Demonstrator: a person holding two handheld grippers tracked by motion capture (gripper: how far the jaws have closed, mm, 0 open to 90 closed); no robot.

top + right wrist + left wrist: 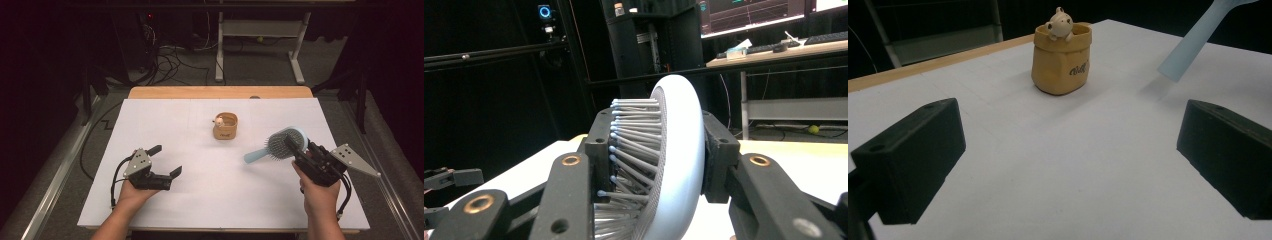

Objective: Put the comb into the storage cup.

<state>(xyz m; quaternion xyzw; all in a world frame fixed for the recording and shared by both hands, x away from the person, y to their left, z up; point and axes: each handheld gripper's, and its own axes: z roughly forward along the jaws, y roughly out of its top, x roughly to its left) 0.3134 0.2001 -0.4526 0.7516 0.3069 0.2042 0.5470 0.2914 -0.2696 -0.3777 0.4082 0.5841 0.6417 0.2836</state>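
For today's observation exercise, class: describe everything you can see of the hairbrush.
The hairbrush is pale blue and looks like plastic, with a round head, a grey pad of blue-tipped bristles and a short handle. The right tongs clamp its head, one jaw on the bristles, one on the smooth back. It is held above the white table, handle pointing toward the table's middle.

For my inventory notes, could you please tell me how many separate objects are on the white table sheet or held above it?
2: a tan pot with a small figure stands mid-table toward the far edge; a light blue hairbrush is clamped by its head in the right tool.
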